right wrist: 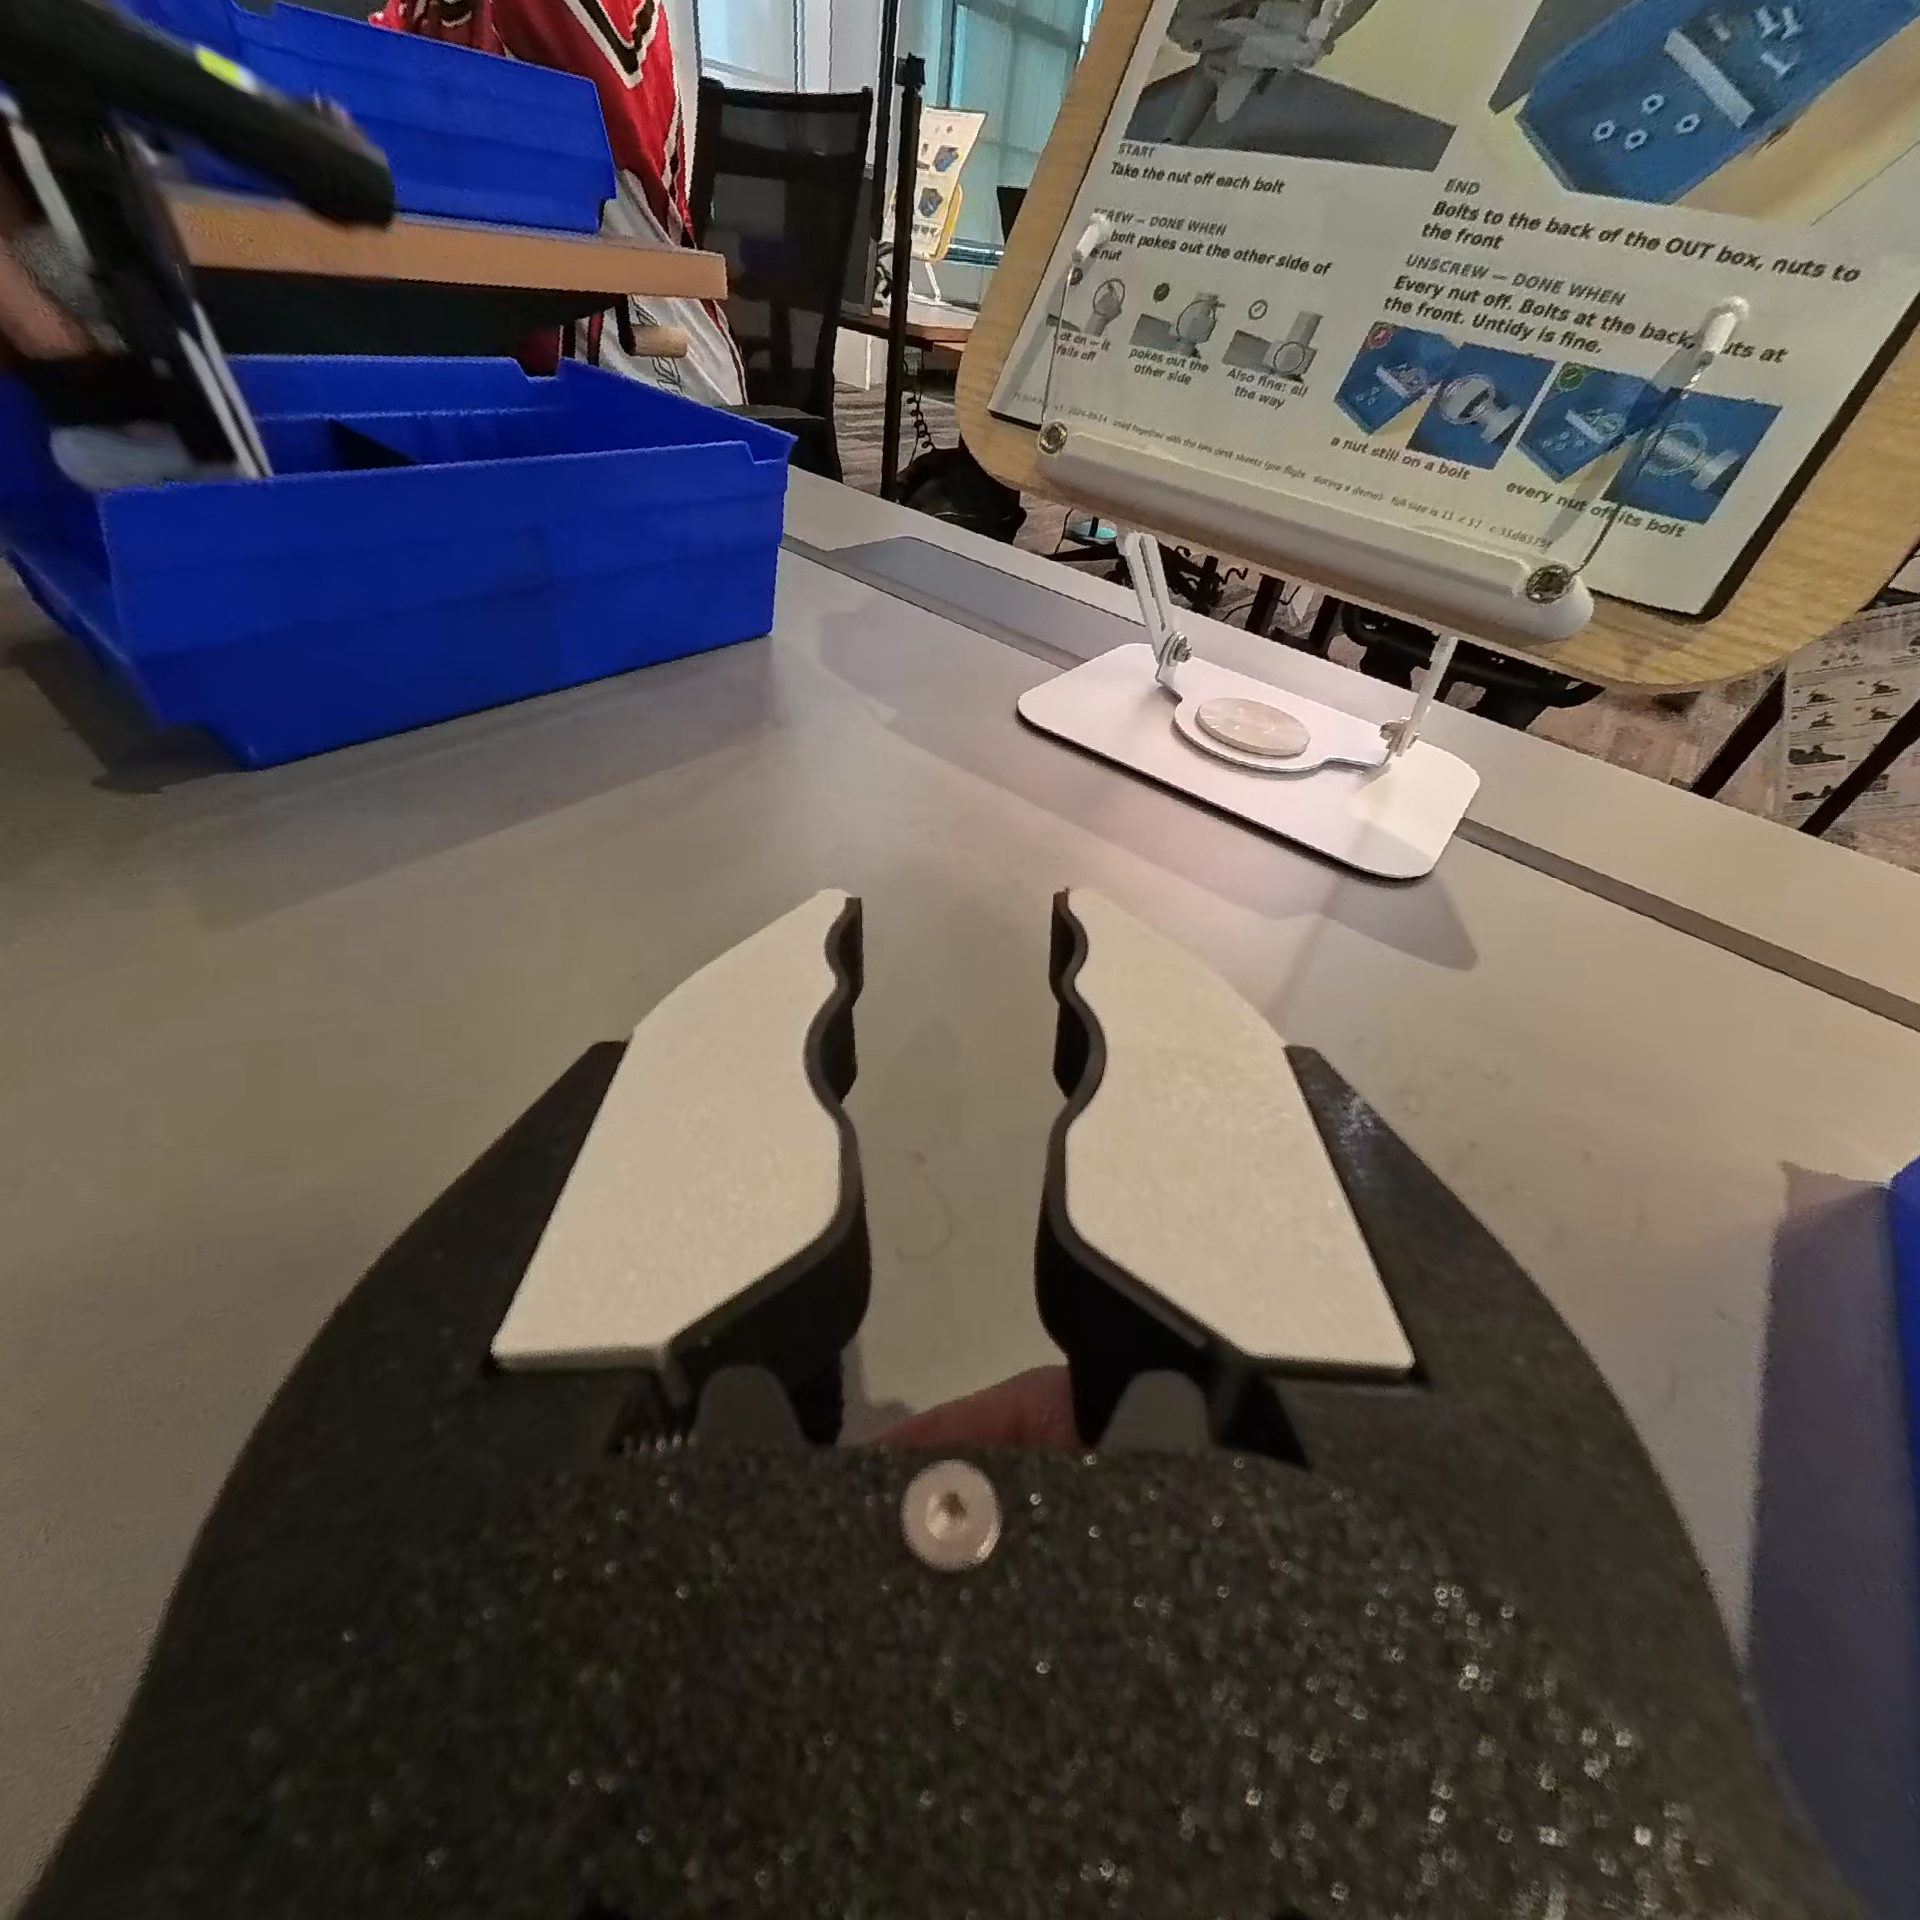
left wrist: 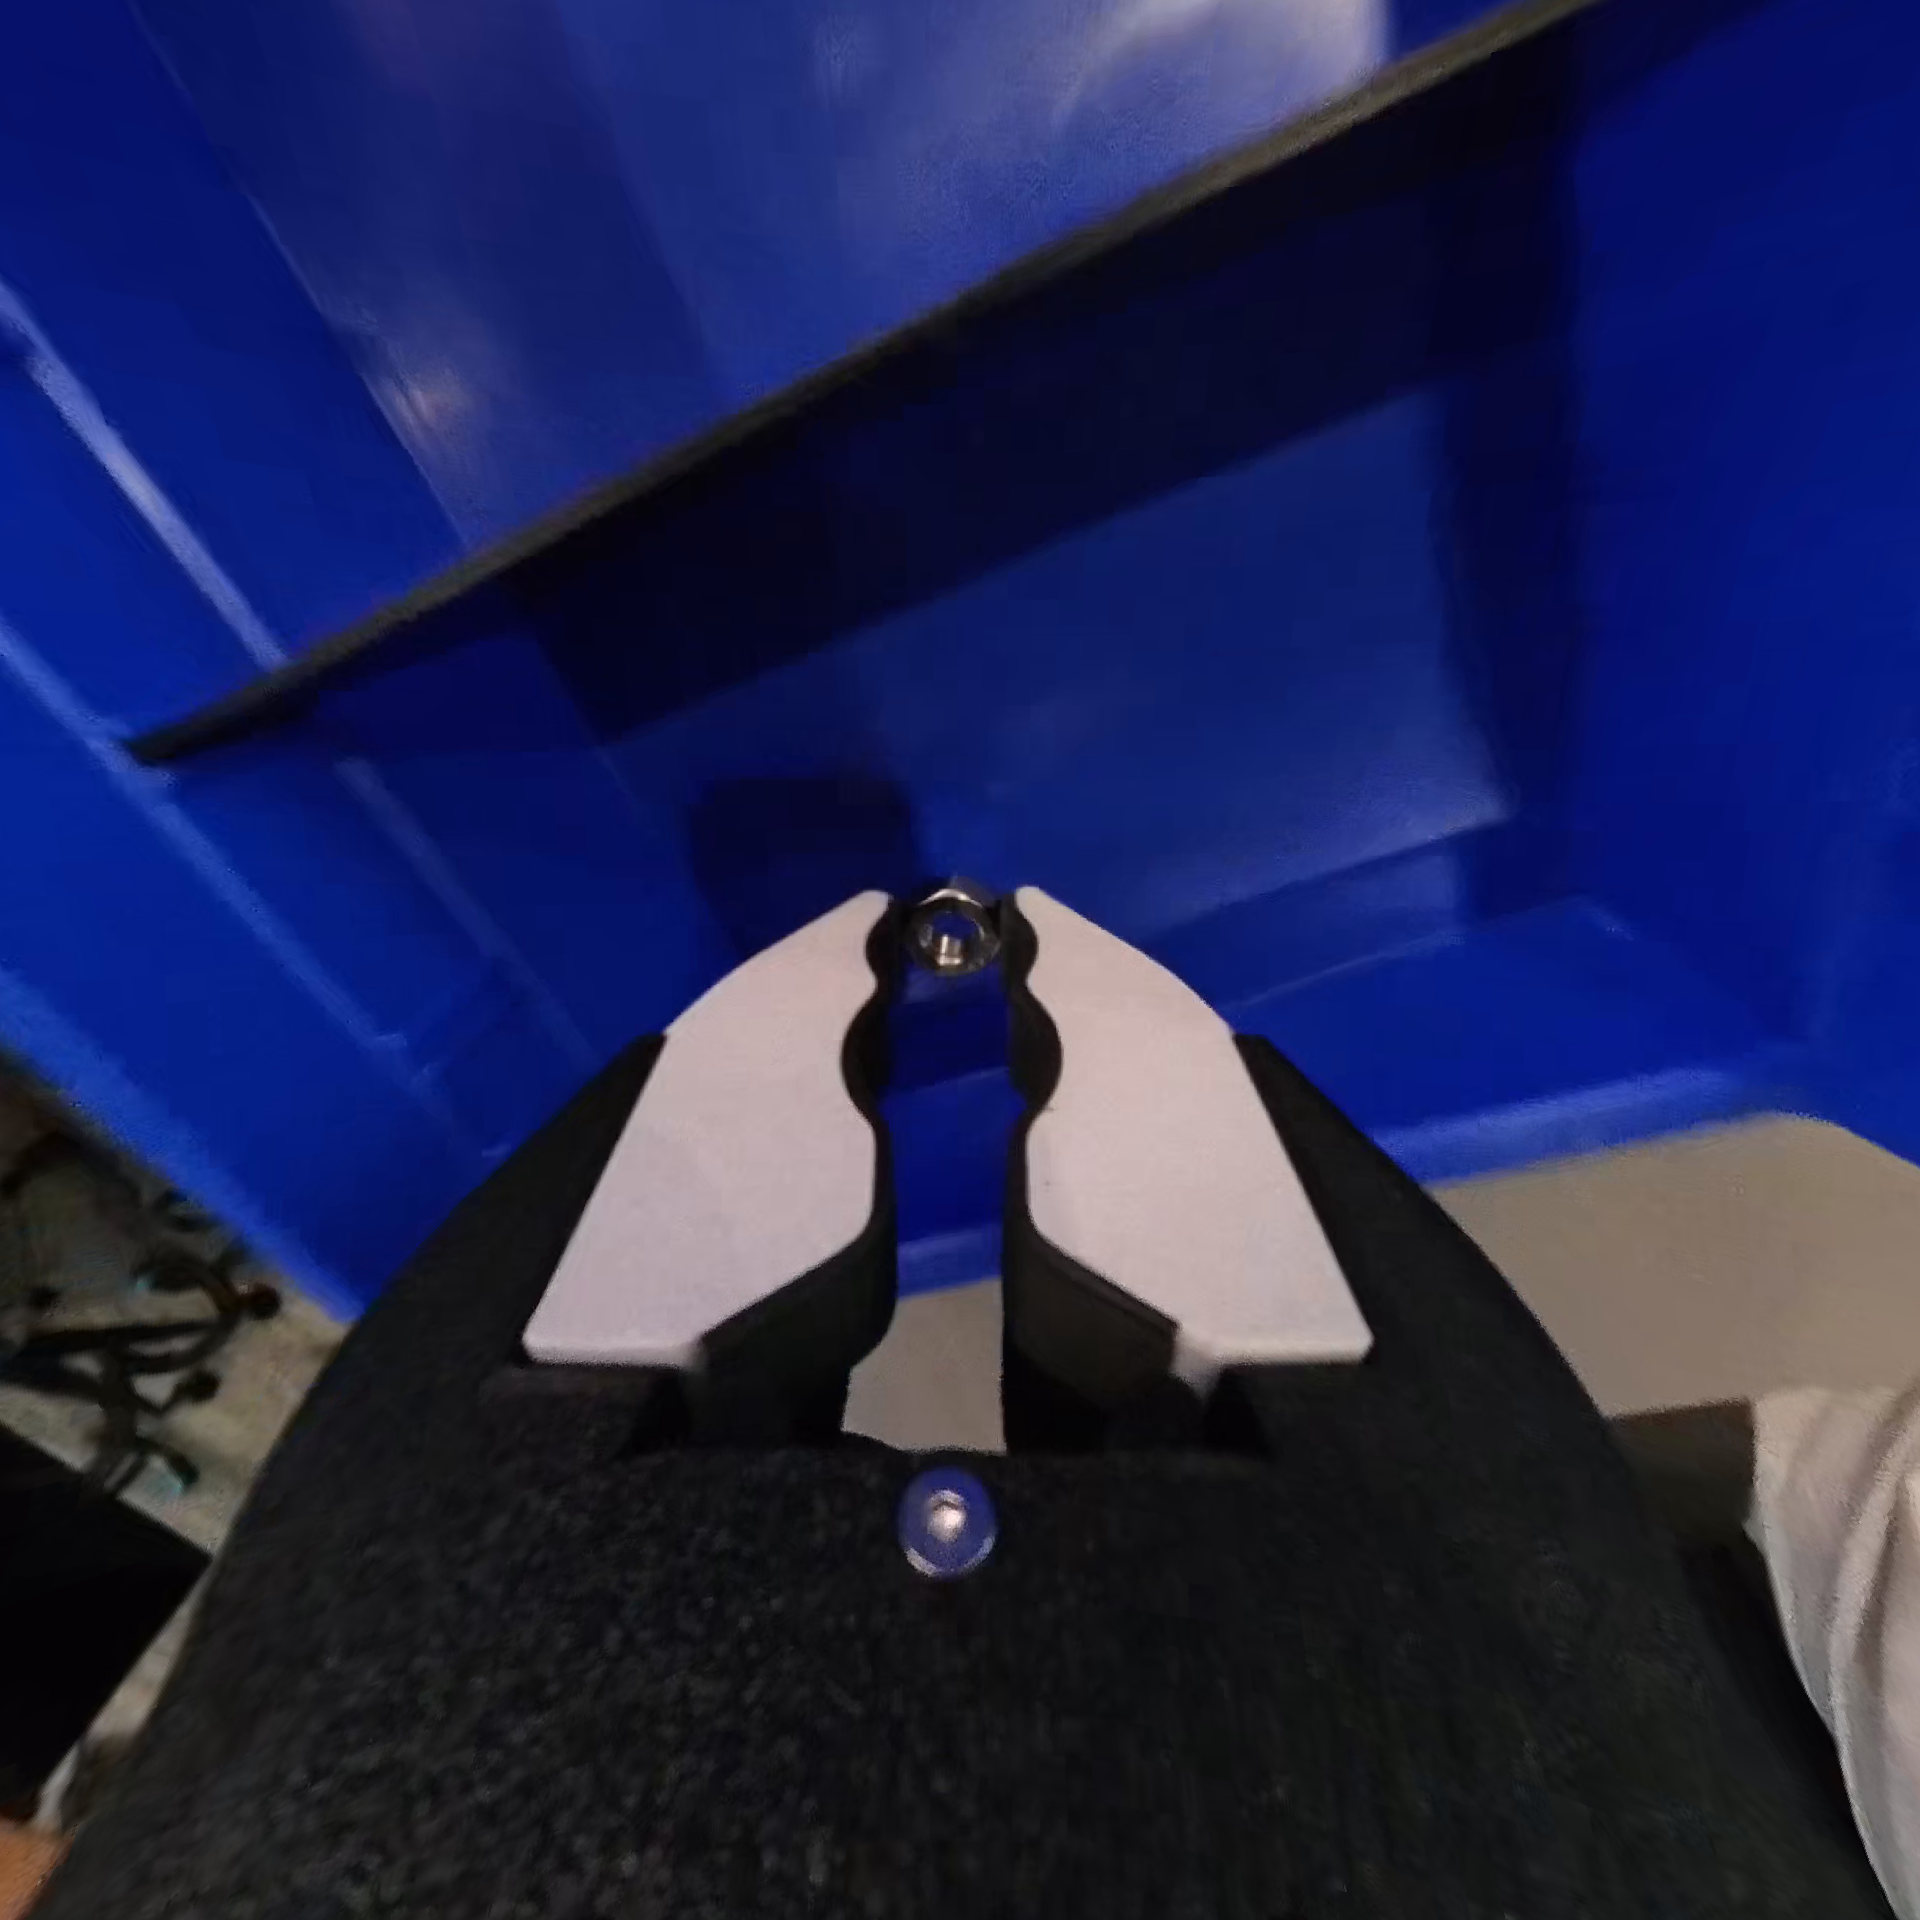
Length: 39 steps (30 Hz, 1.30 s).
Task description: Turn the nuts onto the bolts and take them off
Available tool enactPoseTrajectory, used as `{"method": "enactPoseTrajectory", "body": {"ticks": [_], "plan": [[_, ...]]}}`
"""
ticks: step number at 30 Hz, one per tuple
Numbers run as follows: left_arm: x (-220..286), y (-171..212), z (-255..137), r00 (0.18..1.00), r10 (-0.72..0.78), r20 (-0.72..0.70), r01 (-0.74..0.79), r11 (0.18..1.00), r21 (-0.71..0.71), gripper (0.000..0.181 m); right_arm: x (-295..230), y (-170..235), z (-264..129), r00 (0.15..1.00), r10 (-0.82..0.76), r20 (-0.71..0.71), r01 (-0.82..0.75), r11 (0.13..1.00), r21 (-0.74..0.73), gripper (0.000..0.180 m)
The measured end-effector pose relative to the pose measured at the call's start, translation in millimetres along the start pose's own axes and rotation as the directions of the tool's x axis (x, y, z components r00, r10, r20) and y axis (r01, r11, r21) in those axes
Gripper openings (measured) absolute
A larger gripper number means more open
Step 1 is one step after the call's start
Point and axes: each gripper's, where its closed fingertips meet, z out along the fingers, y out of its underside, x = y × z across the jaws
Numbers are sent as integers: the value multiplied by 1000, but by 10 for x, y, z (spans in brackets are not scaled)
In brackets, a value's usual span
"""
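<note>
My left gripper [left wrist: 948, 935] hangs over the inside of a blue bin [left wrist: 1351, 727], tilted down into it. It is shut on a small silver fastener [left wrist: 948, 940], round with a hole in its end; I cannot tell whether it is a nut or a bolt head. A black divider [left wrist: 831, 395] crosses the bin beyond it. My right gripper [right wrist: 956, 914] is open and empty, low over the grey table [right wrist: 520, 935]. In the right wrist view the same blue bin [right wrist: 447, 582] stands at the left, with the left gripper [right wrist: 135, 312] reaching into it.
A wooden instruction board [right wrist: 1455, 312] on a white stand base [right wrist: 1247, 758] stands at the back right. A second blue bin [right wrist: 436, 125] sits on a wooden shelf [right wrist: 468, 260] above the first. A person in red and white [right wrist: 644, 156] is behind. Something blue [right wrist: 1901, 1299] is at the right edge. There is about 45 cm between the tips of the two grippers.
</note>
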Motion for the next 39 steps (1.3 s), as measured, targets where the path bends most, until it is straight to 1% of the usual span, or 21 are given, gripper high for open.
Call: {"method": "enactPoseTrajectory", "body": {"ticks": [3, 6, 8, 10, 11, 13, 15, 18, 22, 27, 30, 39], "plan": [[259, -314, -548, 991, 132, 19, -133, 985, 109, 17, 2, 5, 2, 1000, -8, -5, 8, 1000, -2, 34], [755, -681, -1133, 941, 333, 65, -340, 918, 203, 17, 22, -11, -7, 1000, -8, -15, 8, 1000, 7, 33], [1216, -889, -1382, 860, 503, 92, -510, 831, 223, 17, 37, -40, -22, 1000, -7, -20, 7, 1000, 24, 33], [1723, -1075, -1440, 748, 657, 94, -660, 721, 211, 18, 55, -66, -43, 1000, -5, -27, 6, 999, 39, 33], [1959, -1177, -1397, 697, 712, 84, -712, 675, 195, 17, 62, -85, -55, 1000, -1, -27, 2, 999, 50, 33], [2327, -1439, -1223, 622, 778, 88, -780, 608, 149, 17, 67, -130, -80, 1000, 9, -20, -8, 997, 75, 32], [2637, -1718, -986, 583, 809, 70, -810, 573, 127, 17, 68, -148, -96, 1000, 12, -17, -10, 996, 86, 32], [2912, -2060, -593, 564, 826, 29, -824, 559, 94, 17, 46, -155, -105, 1000, 7, -8, -7, 996, 91, 32], [3020, -2320, -157, 587, 809, -27, -807, 588, 55, 17, 37, -150, -109, 1000, 4, -3, -4, 996, 89, 31], [3021, -2349, 116, 602, 794, -77, -795, 606, 36, 17, 53, -139, -101, 1000, 23, 2, -23, 996, 84, 31], [3060, -2299, 184, 598, 794, -106, -795, 605, 44, 17, 45, -127, -94, 1000, 22, 4, -22, 997, 76, 31], [3155, -2229, 287, 580, 808, -105, -809, 586, 39, 17, 23, -108, -84, 1000, 15, 11, -15, 998, 65, 29]]}}
